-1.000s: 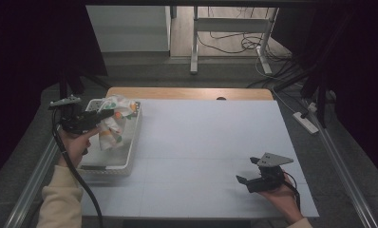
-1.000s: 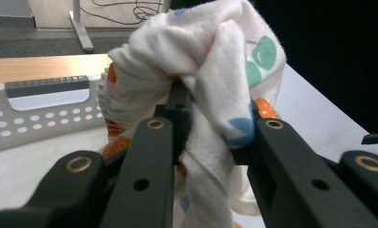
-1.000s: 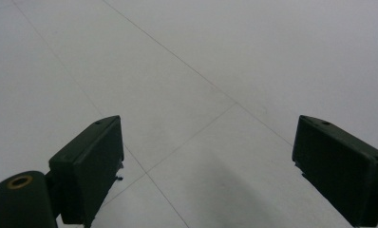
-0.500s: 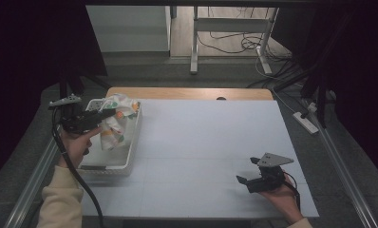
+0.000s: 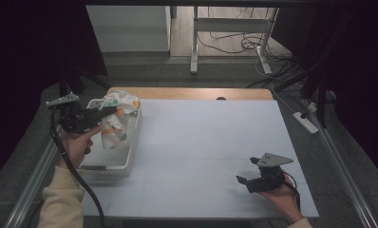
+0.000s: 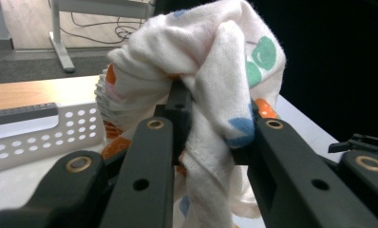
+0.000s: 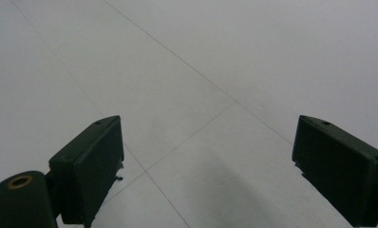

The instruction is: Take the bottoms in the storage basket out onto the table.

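So over on the left, the left gripper (image 5: 112,110) was clamped down on a bunched-up white cotton cloth with orange, green and blue dots (image 5: 117,118), and in the left gripper view you could see the cloth (image 6: 201,76) pinched right between the two black jaws, folds spilling over both sides. The pinch sat near the top of the bundle, which I'd guess was so the rest could hang free and clear the wall of the white perforated plastic basket (image 5: 130,142) underneath. The cloth was up in the air over the far end of that basket, not resting on the bottom as far as I could tell, though the lower tail dipped close to the inside and I can't swear it wasn't brushing something.

Orientation wise, its long axis ran roughly up and down: a crumpled head at the gripper and a looser tail pointing down toward the basket floor, tilted a bit toward the person's side. The gripper itself lay about level, jaws pointing right across the basket.

Moving right, the pale grey table top (image 5: 211,137) was bare in the middle. At the near right corner the right gripper (image 5: 242,183) sat low over the table in the person's hand, jaws spread wide with nothing in them, looked like it was just parked out of the way
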Demonstrator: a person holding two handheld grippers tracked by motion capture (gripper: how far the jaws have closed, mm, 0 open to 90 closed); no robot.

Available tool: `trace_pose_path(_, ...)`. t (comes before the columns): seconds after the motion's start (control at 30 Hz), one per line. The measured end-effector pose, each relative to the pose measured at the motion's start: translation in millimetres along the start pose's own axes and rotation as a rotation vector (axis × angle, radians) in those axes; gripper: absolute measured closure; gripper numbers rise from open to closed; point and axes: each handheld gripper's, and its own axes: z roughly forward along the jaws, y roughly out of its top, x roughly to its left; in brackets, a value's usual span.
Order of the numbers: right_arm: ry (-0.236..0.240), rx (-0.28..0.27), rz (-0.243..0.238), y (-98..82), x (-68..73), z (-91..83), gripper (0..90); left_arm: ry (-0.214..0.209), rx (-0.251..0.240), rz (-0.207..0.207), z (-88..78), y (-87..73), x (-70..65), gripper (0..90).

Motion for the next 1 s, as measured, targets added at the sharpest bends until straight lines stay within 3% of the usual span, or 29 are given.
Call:
trace_pose_path(0.7, -0.001, 0.0, -0.001, -0.1, 0.3, -0.1, 10.1, -0.045, -0.02, 0.026, 1.7, 4.1, -15.6, 75.7)
trace_pose_path(0.8, 0.001, 0.0, -0.002, 0.0, -0.1, -0.3, 10.1, -0.072, -0.031, 0.016, 1.4, 4.5, -16.3, 75.6)
trace_pose_path(1.0, -0.002, -0.001, 0.0, 0.0, 0.2, -0.2, 10.1, -0.088, -0.039, 0.024, 0.6, 5.9, -20.9, 75.7)
